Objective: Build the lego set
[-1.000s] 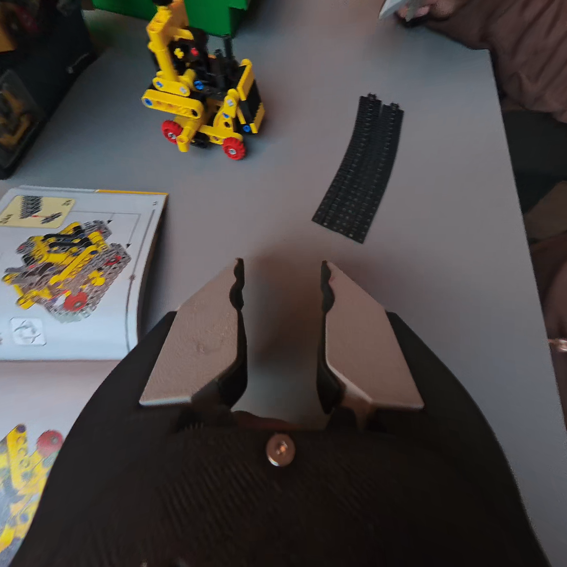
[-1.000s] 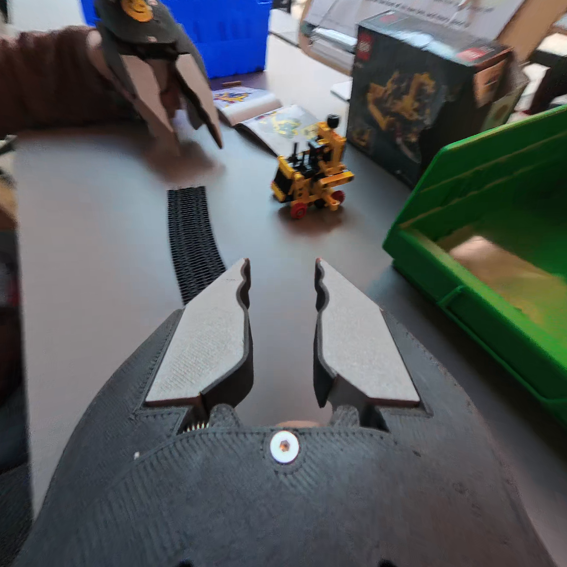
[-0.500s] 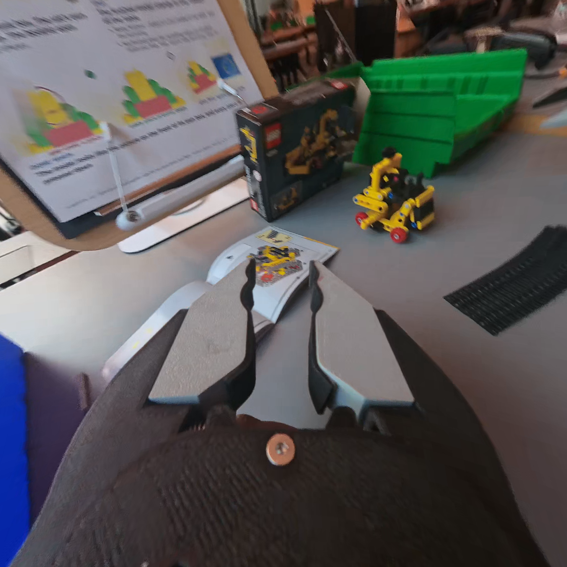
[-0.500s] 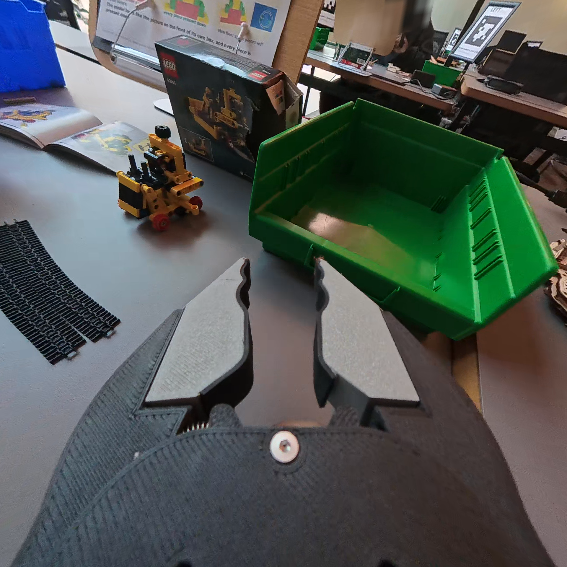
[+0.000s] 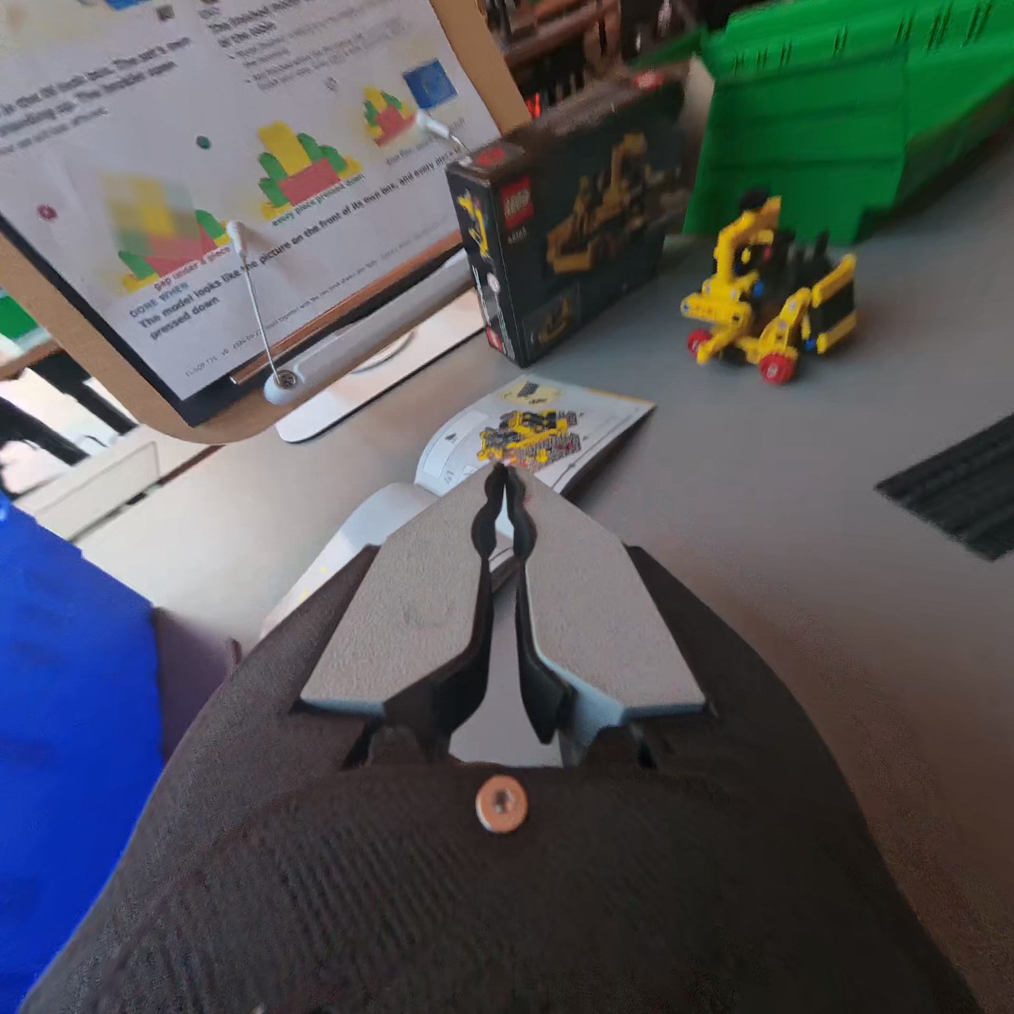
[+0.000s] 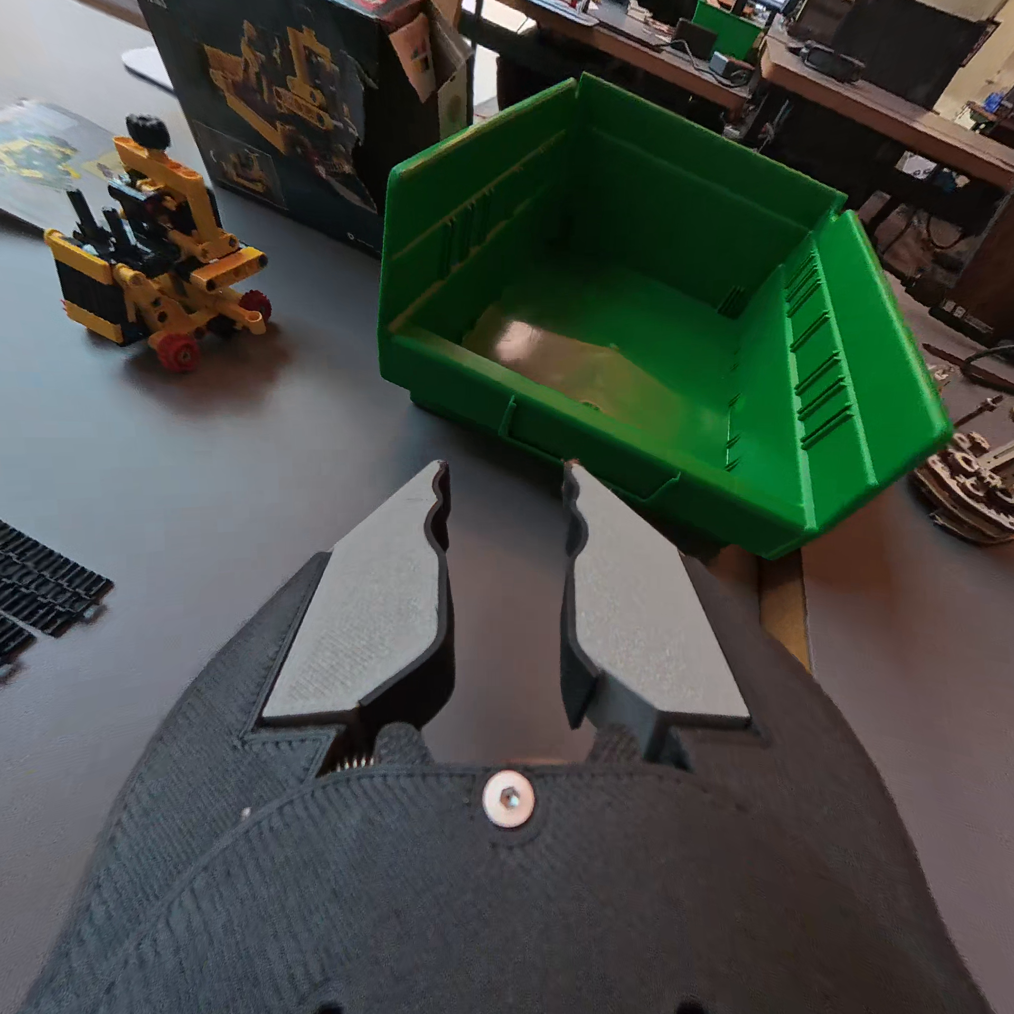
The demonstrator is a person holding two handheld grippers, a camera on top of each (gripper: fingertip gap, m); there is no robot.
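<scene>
Left tongs (image 5: 505, 483) pinched together on nothing, right tongs (image 6: 502, 477) apart and empty, maybe ready for the black tracks (image 6: 38, 587) at nine o'clock, yellow digger (image 6: 148, 263) waiting at eleven.

The lego vehicle (image 6: 156, 258) is showing yellow beams, a black body and red wheels, with small blue pins visible in the left wrist view. The tracks (image 6: 38, 587) at near left are showing ribbed black. The bin (image 6: 686, 307) at right is showing solid bright green. The box (image 5: 570, 230) at far is showing black with a yellow machine pictured and a red logo patch. The open booklet (image 5: 548, 439) is showing white pages with a yellow and grey picture. The table (image 6: 219, 494) is showing plain grey. Both grippers are showing grey fingers (image 6: 373, 592) on ridged black bodies.
</scene>
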